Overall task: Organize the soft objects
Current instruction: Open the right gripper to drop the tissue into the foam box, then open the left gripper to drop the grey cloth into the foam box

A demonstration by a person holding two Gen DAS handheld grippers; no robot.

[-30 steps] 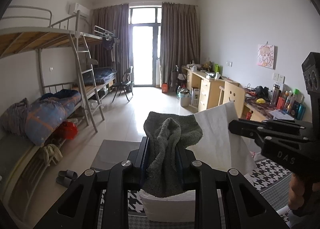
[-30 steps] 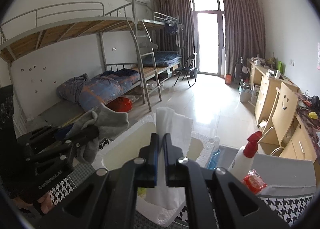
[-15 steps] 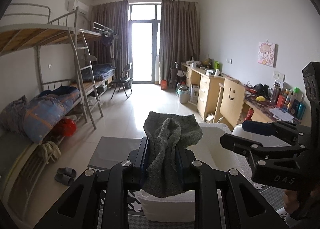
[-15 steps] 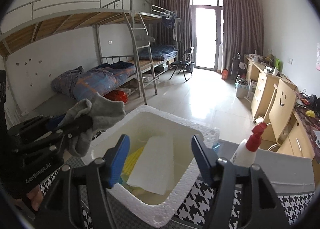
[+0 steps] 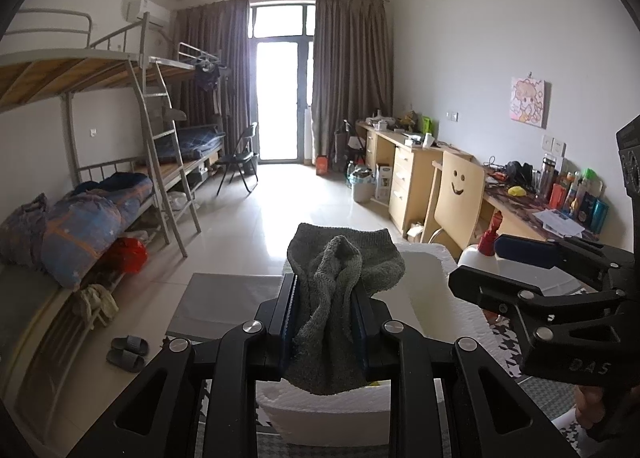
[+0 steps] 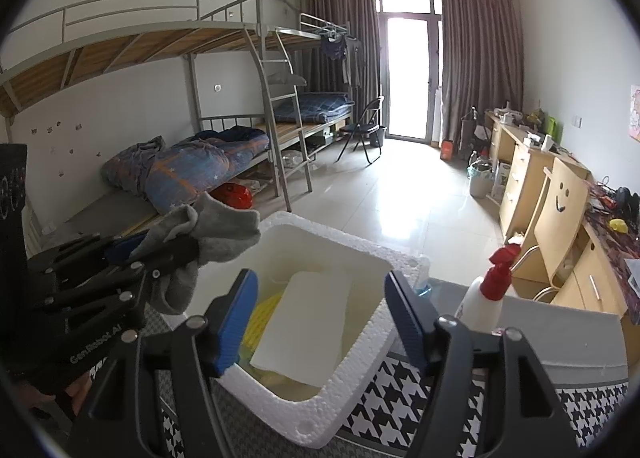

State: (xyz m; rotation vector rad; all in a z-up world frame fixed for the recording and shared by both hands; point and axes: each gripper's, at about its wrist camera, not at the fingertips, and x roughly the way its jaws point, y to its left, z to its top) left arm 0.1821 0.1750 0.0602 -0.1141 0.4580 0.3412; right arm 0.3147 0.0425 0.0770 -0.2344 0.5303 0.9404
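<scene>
Two hand-held grippers are in our hands. Our left hand-held gripper (image 5: 324,320) is clamped on a grey sock (image 5: 340,290), just beside the foam box (image 6: 340,414). Our right hand-held gripper (image 6: 318,322) has just opened; a white cloth (image 6: 304,334) lies below it, inside the box.

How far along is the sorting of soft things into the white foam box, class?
Done: a white cloth lies in the foam box over something yellow; the right claw, its jaws just opened and empty, hangs above it. In hand: the left claw grips a grey sock beside the box. Left: drop the sock in. No other loose soft item shows on the table.
</scene>
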